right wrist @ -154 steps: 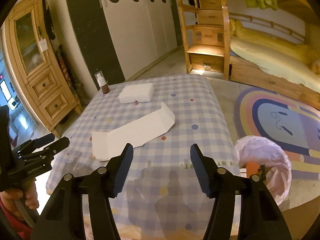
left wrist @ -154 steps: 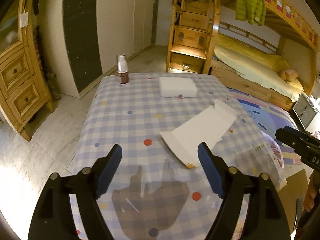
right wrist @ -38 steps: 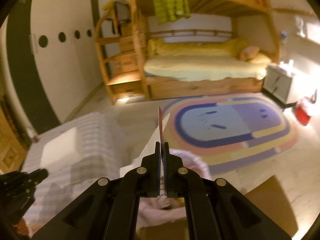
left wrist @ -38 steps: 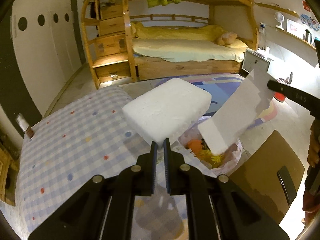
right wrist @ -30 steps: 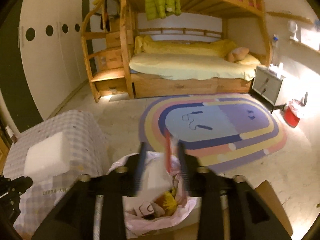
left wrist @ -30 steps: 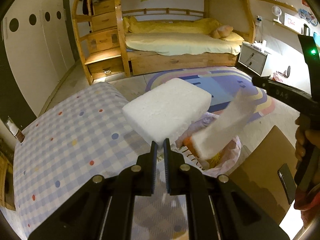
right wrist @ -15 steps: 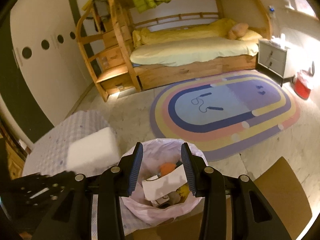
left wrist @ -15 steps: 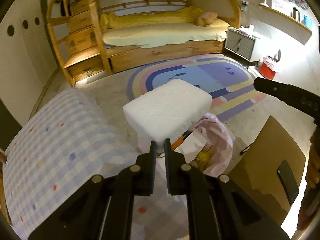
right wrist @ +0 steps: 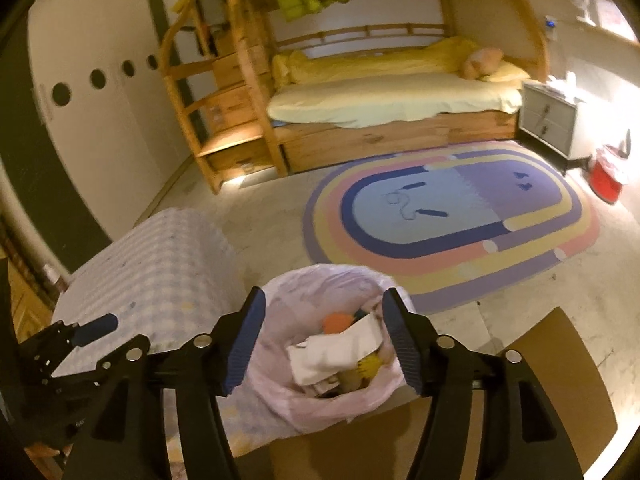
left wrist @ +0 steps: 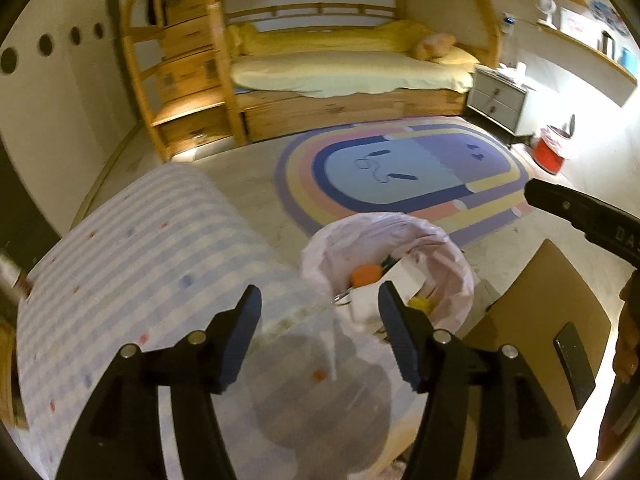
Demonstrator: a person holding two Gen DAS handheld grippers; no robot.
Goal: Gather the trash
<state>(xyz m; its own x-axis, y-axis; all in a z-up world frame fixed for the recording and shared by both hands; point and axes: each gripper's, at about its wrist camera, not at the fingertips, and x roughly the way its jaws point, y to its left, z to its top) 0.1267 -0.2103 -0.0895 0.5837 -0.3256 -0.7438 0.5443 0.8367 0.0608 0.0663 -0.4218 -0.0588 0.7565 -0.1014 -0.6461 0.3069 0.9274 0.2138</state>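
A pink trash bag (left wrist: 448, 256) stands open beside the checked table (left wrist: 132, 264); it also shows in the right wrist view (right wrist: 304, 280). White paper and foam (right wrist: 340, 348), an orange piece (left wrist: 365, 273) and yellow scraps lie inside it. My left gripper (left wrist: 320, 336) is open and empty over the table's edge, next to the bag. My right gripper (right wrist: 324, 340) is open and empty just above the bag's mouth. The right gripper's tip shows in the left wrist view (left wrist: 576, 212).
A brown cardboard sheet (left wrist: 552, 320) with a phone (left wrist: 573, 364) lies right of the bag. A small bottle (left wrist: 10, 276) stands at the table's far left. A striped rug (right wrist: 452, 216), bunk bed (right wrist: 392, 96), nightstand (right wrist: 552, 116) and red bin (right wrist: 608, 176) lie beyond.
My left gripper has opened and the white foam block has left it; white pieces lie in the bag. My right gripper stays open above the bag.
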